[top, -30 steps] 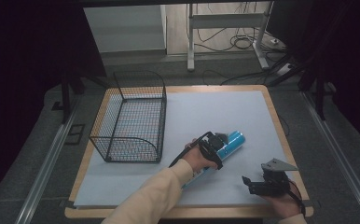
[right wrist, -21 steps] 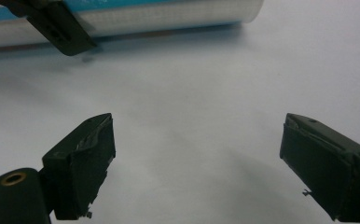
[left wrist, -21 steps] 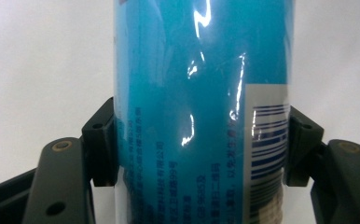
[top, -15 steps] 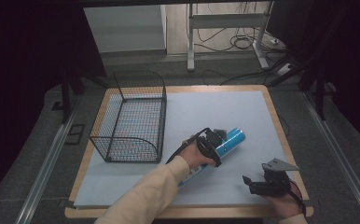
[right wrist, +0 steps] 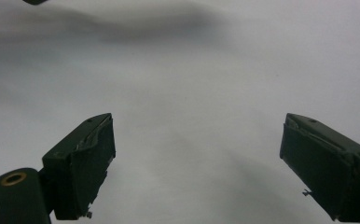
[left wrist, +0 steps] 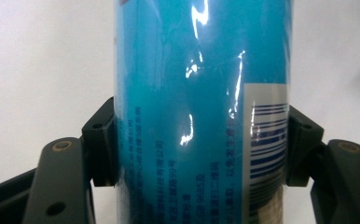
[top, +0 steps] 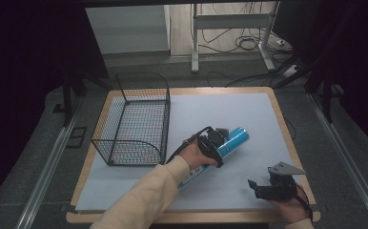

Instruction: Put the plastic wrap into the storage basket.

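Note:
A blue cylindrical can (top: 233,139) with a white barcode label lies on the white sheet near the table's middle. My left gripper (top: 213,144) is clamped across it, both black pads (left wrist: 101,140) pressing its sides. In the left gripper view the blue can (left wrist: 201,112) stands between the jaws, shiny with printed text. My right gripper (top: 256,187) rests low near the front right edge, its jaws wide apart with nothing between them. In the right gripper view my right gripper (right wrist: 197,158) has the bare white sheet under its gap.
A black wire basket (top: 137,121) stands at the left of the table, a short way from the can. The wooden table edge (top: 287,138) frames the white sheet. Dark curtains, desk legs and cables lie beyond the far side.
The left hand has shifted slightly with the can between its jaws; the can's position on the sheet is nearly the same. The right gripper has stayed put.

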Demonstrator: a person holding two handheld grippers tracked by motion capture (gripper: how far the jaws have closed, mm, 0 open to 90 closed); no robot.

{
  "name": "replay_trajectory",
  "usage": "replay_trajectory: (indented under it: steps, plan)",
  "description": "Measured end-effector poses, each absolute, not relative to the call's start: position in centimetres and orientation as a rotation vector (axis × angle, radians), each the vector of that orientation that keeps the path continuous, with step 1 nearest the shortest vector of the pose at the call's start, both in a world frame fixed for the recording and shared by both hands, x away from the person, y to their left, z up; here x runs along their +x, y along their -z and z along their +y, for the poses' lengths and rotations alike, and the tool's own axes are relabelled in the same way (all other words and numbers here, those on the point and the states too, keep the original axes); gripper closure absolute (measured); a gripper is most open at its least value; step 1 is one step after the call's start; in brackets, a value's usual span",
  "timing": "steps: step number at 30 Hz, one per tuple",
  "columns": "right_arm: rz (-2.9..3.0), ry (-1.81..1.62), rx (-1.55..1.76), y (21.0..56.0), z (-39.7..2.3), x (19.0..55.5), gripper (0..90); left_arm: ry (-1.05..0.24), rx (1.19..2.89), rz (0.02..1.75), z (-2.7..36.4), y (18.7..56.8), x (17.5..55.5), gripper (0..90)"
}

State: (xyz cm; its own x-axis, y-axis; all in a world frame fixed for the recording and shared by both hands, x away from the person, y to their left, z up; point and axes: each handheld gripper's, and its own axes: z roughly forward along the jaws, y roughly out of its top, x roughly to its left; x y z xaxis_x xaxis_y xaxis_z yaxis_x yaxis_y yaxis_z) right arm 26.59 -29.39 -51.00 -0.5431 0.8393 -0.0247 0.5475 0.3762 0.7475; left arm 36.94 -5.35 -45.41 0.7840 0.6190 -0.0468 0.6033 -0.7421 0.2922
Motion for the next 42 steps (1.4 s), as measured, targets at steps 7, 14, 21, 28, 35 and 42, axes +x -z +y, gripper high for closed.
replay_trajectory:
  steps: [7, 14, 21, 28, 35, 42]
  plan:
    - [2.24, -0.988, 1.203, 51.0, -29.4, 26.6, 10.8, -0.093, 2.676, 0.945, -5.0, 44.5, 37.1, 31.4]
    - [2.24, -0.987, 1.204, 51.0, -29.4, 26.6, 10.8, -0.1, 2.67, 0.947, -4.7, 43.9, 37.2, 31.3]
    - [2.24, -0.987, 1.203, 51.0, -29.4, 26.6, 10.8, -0.113, 2.656, 0.955, -4.4, 43.1, 37.5, 31.3]
    - [2.241, -0.987, 1.201, 51.0, -29.4, 26.6, 10.8, -0.126, 2.65, 0.963, -4.1, 42.5, 37.8, 31.3]
    - [2.243, -0.985, 1.204, 51.0, -29.3, 26.6, 10.8, -0.156, 2.648, 0.963, -3.8, 41.4, 38.0, 31.3]
    - [2.241, -0.982, 1.208, 51.0, -29.3, 26.6, 10.7, -0.17, 2.644, 0.958, -3.9, 40.3, 38.1, 31.4]
